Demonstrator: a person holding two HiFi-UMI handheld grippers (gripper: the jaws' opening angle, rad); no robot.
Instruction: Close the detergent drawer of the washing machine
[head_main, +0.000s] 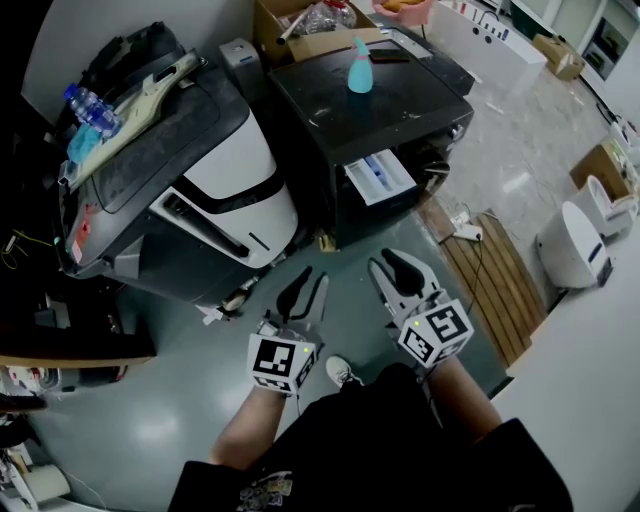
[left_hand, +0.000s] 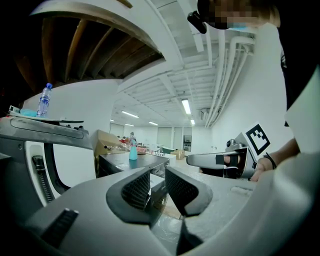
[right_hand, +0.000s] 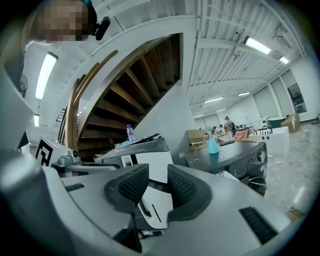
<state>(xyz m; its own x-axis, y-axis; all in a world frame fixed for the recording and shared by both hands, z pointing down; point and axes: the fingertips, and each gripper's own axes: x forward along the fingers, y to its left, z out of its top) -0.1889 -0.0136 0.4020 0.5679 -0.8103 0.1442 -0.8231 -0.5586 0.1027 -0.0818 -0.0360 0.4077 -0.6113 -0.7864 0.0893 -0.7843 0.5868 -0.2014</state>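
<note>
On the grey floor (head_main: 180, 400), the washing machine (head_main: 400, 110) has its detergent drawer (head_main: 380, 178) open; left gripper (head_main: 310, 282) and right gripper (head_main: 390, 263) jaws apart, empty

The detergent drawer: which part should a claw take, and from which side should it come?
Take the front panel of the detergent drawer, coming straight at the front of the washing machine. The drawer stands pulled out of that front, so its panel is the nearest free part. A push along its slide probably suits better than a pinch.

L tool (head_main: 308, 285) and R tool (head_main: 390, 265) are held side by side, approx. level, pointing fwd; jaws of each are parted slightly, w/ nothing gripped.
</note>
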